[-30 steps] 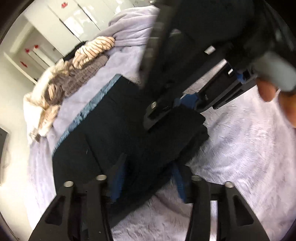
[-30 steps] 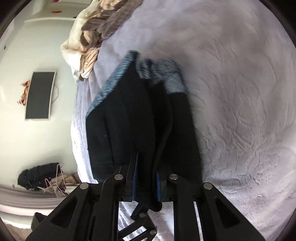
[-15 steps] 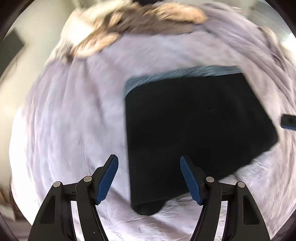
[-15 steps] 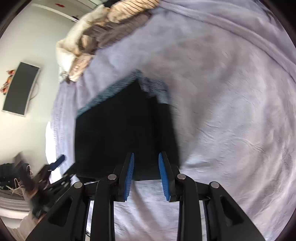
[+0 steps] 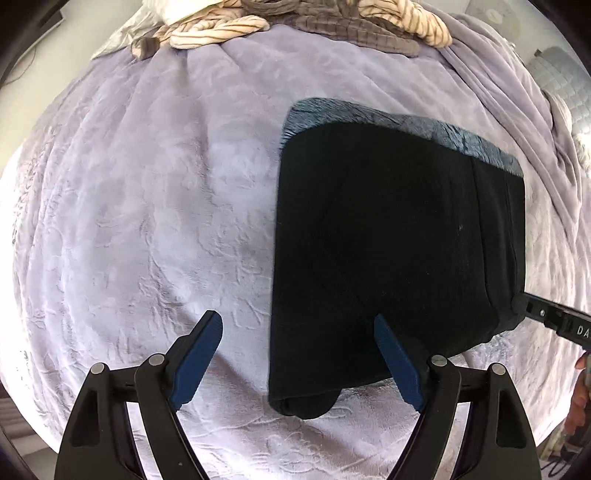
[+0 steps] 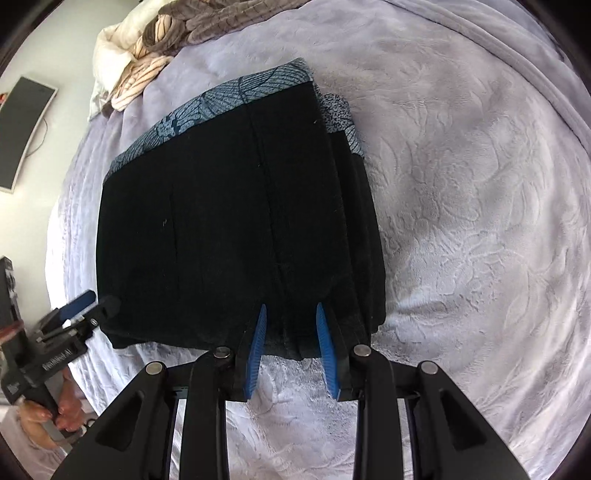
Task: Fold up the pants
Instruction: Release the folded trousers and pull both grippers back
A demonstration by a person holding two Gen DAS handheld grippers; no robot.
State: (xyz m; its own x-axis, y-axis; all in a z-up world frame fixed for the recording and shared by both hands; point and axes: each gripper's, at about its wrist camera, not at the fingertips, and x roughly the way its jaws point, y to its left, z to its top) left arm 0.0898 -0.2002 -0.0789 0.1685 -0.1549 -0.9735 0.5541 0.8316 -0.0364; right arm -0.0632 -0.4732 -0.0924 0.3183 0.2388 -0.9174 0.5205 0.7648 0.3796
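Observation:
The black pants (image 5: 388, 236) lie folded into a flat rectangle on the lilac blanket (image 5: 147, 221), their blue patterned waistband (image 6: 229, 92) at the far edge. My left gripper (image 5: 297, 326) hovers over the near left corner, its jaws wide and still opening, with nothing pinched. From the right wrist view it shows at the left (image 6: 96, 302), beside the pants' edge. My right gripper (image 6: 291, 314) hangs over the near right edge of the pants with a narrow gap between its blue pads (image 6: 258, 343). The cloth lies loose below them. Its tip enters the left wrist view as the right gripper (image 5: 546, 317).
A heap of striped and grey clothes (image 5: 295, 18) lies at the bed's far edge. A dark screen (image 6: 22, 125) hangs on the wall to the left. A silver quilted item (image 5: 565, 81) sits at the far right. A hand (image 6: 44, 410) grips the left tool.
Both grippers have let go of the pants. The left one swung across to the pants' left corner and spread wide. The right one opened a little and drew back to the near edge.

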